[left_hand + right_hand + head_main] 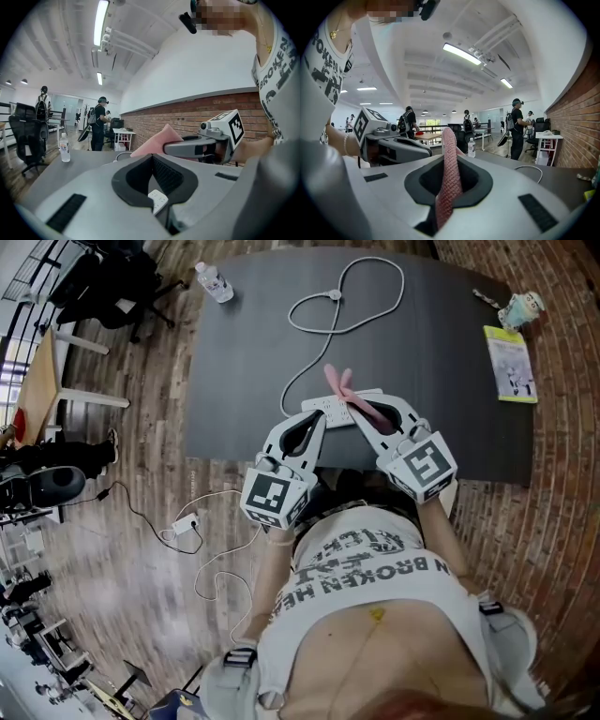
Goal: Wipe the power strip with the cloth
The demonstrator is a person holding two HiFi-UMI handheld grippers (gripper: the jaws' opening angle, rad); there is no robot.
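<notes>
Dark table, head view: white power strip at its near edge; left gripper view: left gripper closed, strip just under its jaws; right gripper view: right gripper clamped on pink cloth.

Cloth: pink textile, coarse waffle-like weave, matt. Power strip: white plastic, smooth, faintly glossy; its cable has a smooth white sheath. Table: dark grey top, matt and even. Left gripper and right gripper: light grey moulded plastic, matt, with black ribbed pads. Bottle, far left: clear plastic. Floor: worn wood-look planks at left, brick pattern at right. Wall: rough red brick.
</notes>
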